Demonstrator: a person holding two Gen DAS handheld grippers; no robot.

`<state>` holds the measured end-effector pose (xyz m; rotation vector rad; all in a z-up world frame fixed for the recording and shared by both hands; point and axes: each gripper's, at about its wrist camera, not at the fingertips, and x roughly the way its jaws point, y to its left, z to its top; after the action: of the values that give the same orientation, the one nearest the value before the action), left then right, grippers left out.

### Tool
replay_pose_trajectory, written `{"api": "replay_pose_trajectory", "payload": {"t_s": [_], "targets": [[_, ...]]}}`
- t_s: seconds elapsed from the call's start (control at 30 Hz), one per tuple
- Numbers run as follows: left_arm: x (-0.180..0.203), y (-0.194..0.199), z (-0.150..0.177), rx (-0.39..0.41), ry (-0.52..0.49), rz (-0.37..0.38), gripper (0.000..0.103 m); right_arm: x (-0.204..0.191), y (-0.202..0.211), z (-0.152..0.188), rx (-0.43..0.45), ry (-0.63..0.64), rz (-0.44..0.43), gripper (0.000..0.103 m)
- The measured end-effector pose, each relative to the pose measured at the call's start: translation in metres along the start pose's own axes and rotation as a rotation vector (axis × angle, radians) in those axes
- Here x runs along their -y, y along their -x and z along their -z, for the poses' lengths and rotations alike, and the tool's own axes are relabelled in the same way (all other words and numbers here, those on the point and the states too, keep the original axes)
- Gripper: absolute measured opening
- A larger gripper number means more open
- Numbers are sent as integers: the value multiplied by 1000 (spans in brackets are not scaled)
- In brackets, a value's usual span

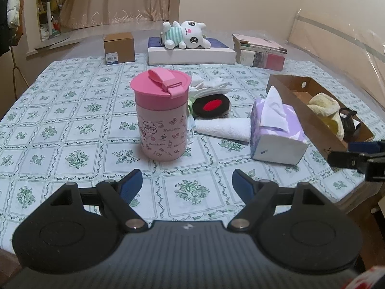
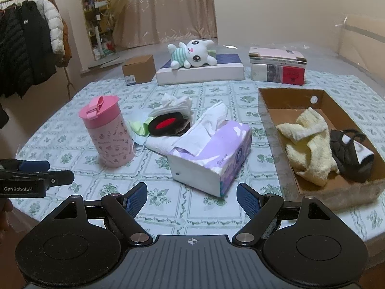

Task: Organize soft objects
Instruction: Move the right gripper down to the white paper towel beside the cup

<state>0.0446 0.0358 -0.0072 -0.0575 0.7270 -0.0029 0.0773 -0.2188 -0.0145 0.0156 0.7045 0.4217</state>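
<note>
You had a smooth, faintly glossy pink plastic cup [image 1: 161, 115] on a matt printed tablecloth [image 1: 60, 125], beside a tissue pack [image 2: 214, 154] in shiny purple film with soft crinkled paper sticking out. The brown tray [image 2: 272, 110] looked like plain matt cardboard, holding a fluffy yellow cloth [image 2: 310, 144]. Your gripper fingers [image 2: 137, 198] were matt black plastic with ribbed blue pads.

Both cams sit right behind their own fingers, angled down across the table [image 1: 72, 110] from its near edge toward the curtain [image 2: 173, 9] wall. The left one is parked close in front of the pink cup [image 1: 160, 115], with the cardboard tray [image 1: 312, 110] squeezed off to its right. The right one sits further right, close behind the tissue box [image 2: 216, 154], tray [image 2: 284, 110] much fuller in view. Both share cup, tissue box, tray and the plush bunny [image 1: 185, 35] at the back, and each catches the other gripper at its edge.
</note>
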Motion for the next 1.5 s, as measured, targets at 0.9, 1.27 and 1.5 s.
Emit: {"api": "replay_pose_trajectory", "payload": {"t_s": [0.9, 1.27, 1.5], "targets": [[-93, -43, -44, -10, -464, 130, 80, -45, -136, -87, -224, 724, -250, 81], [-149, -94, -76, -28, -580, 152, 80, -48, -198, -102, -400, 833, -288, 81], [-162, -125, -91, -34, -621, 162, 80, -46, -237, -101, -513, 864, -327, 81]]}}
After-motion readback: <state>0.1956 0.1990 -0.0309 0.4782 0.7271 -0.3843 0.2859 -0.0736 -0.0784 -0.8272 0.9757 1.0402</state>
